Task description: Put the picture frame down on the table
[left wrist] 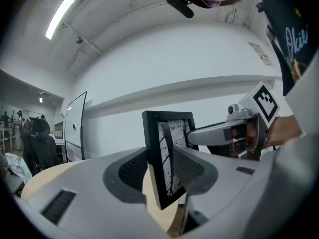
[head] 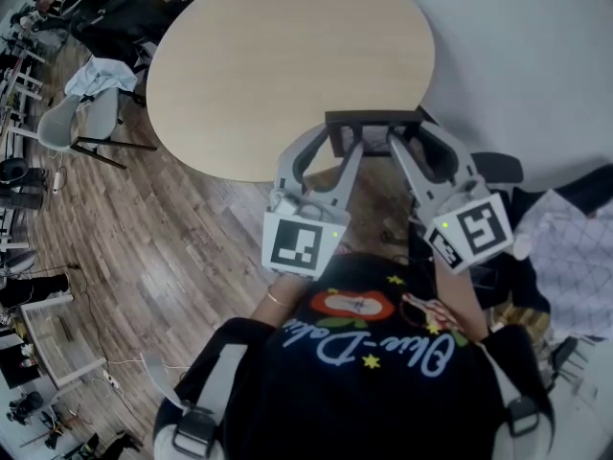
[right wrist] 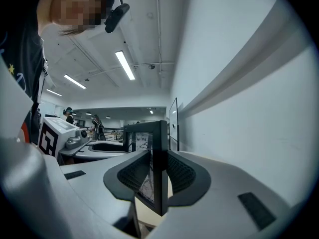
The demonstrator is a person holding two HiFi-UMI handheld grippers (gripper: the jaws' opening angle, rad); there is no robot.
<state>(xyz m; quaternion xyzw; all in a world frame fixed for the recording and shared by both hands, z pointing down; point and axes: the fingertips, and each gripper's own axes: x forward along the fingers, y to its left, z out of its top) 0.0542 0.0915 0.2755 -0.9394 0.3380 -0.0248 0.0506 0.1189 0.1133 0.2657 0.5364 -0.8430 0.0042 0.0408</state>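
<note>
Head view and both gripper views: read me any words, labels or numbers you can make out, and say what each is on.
"Okie": script on the person's dark shirt, rest cut off.
Wall notice: too small to read.
Marker cubes: square patterns, no words.
Picture frame: its print shows no readable words.

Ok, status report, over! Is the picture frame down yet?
Left gripper and right gripper: jaws shut on the picture frame, one at each end. Frame upright over the round table near its edge, not down yet. Nothing in the way.
</note>
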